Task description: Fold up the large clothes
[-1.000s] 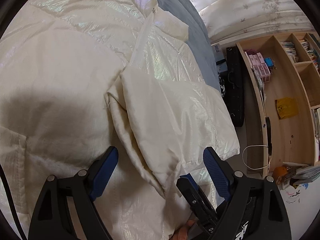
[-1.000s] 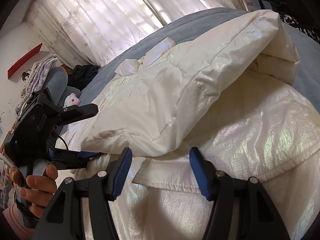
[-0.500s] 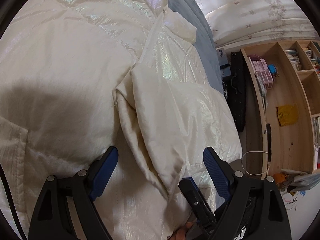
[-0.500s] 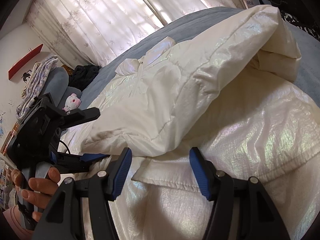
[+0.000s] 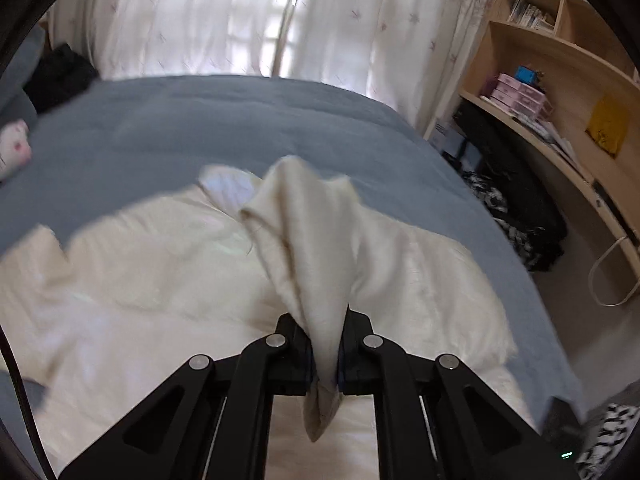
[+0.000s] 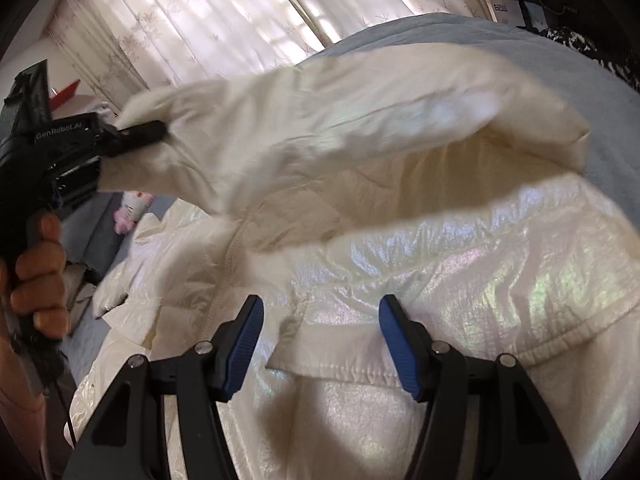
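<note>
The jacket (image 5: 132, 292) lies on the bed (image 5: 224, 128), shelves (image 5: 560, 92) to its right, curtains (image 5: 224, 16) behind.

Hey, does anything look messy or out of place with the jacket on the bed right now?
Nothing is damaged or spilled. The white jacket lies rumpled on the blue bedspread, and one sleeve is lifted off it, pinched in the left gripper, which has just closed. The right gripper is open above the hem.
</note>
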Demonstrator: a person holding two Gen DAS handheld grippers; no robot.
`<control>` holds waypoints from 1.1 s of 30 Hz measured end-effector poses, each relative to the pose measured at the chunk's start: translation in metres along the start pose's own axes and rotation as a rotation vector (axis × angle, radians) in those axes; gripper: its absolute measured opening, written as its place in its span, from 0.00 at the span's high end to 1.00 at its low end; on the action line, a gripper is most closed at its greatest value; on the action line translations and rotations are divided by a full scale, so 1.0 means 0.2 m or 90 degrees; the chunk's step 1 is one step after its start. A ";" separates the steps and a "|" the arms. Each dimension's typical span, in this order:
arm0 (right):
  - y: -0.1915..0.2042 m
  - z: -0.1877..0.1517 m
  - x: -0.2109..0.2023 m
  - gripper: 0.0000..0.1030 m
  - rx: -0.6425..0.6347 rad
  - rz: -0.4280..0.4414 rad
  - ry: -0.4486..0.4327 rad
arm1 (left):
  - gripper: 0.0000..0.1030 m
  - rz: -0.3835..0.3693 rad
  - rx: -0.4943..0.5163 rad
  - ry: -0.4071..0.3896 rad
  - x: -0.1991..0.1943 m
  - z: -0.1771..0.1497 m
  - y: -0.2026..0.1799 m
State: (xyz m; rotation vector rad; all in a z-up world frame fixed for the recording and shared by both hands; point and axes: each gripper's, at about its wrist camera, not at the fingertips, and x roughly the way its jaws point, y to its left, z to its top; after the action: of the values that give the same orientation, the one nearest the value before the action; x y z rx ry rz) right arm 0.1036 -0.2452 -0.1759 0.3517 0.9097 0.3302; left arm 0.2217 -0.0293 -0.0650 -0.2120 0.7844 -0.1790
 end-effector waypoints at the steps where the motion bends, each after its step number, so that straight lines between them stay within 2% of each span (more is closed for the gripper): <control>1: 0.02 0.01 0.00 0.41 -0.002 -0.018 0.008 | 0.94 0.017 -0.005 0.005 0.02 0.00 0.06; 3: 0.05 0.04 -0.03 0.41 0.000 -0.051 0.034 | 0.94 0.049 -0.025 0.028 0.08 -0.02 0.18; 5: 0.05 0.07 -0.07 0.41 0.009 -0.045 0.040 | 0.94 0.072 -0.055 0.063 0.16 -0.08 0.31; 9: -0.03 0.18 -0.21 0.41 0.027 -0.060 0.026 | 0.84 0.075 -0.121 0.124 0.31 -0.21 0.48; 11: -0.14 0.26 -0.28 0.41 0.043 -0.081 0.007 | 0.83 0.065 -0.140 0.125 0.32 -0.23 0.50; 13: -0.24 0.31 -0.31 0.41 0.047 -0.095 0.007 | 0.83 0.068 -0.132 0.121 0.32 -0.20 0.48; 15: -0.37 0.36 -0.31 0.42 0.050 -0.076 0.019 | 0.86 0.068 -0.118 0.118 0.30 -0.19 0.48; 17: -0.45 0.37 -0.28 0.41 0.027 -0.100 0.046 | 0.87 0.062 -0.098 0.107 0.28 -0.17 0.46; 20: -0.50 0.36 -0.16 0.42 -0.026 -0.167 0.105 | 0.88 0.055 -0.082 0.095 0.24 -0.12 0.40; 23: -0.55 0.34 -0.05 0.42 -0.016 -0.182 0.136 | 0.88 0.051 -0.079 0.092 0.25 -0.08 0.36; 27: -0.54 0.41 0.01 0.43 -0.017 -0.197 0.111 | 0.88 0.052 -0.081 0.088 0.25 -0.05 0.33; 28: -0.51 0.43 0.03 0.48 -0.031 -0.203 0.097 | 0.89 0.054 -0.081 0.085 0.24 -0.05 0.33; 29: -0.49 0.44 0.05 0.74 -0.049 -0.209 0.098 | 0.90 0.056 -0.081 0.082 0.23 -0.04 0.32; 31: -0.45 0.45 0.04 0.80 -0.057 -0.234 0.086 | 0.90 0.062 -0.087 0.066 0.21 -0.03 0.32; 33: -0.42 0.44 -0.05 0.81 -0.070 -0.235 0.028 | 0.90 0.065 -0.088 0.056 0.20 -0.04 0.33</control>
State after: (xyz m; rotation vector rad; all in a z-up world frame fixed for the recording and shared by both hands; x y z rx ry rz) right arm 0.1802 -0.3386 -0.1541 0.0705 0.9746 0.0469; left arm 0.2493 0.0237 -0.1148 -0.2953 0.8944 -0.0376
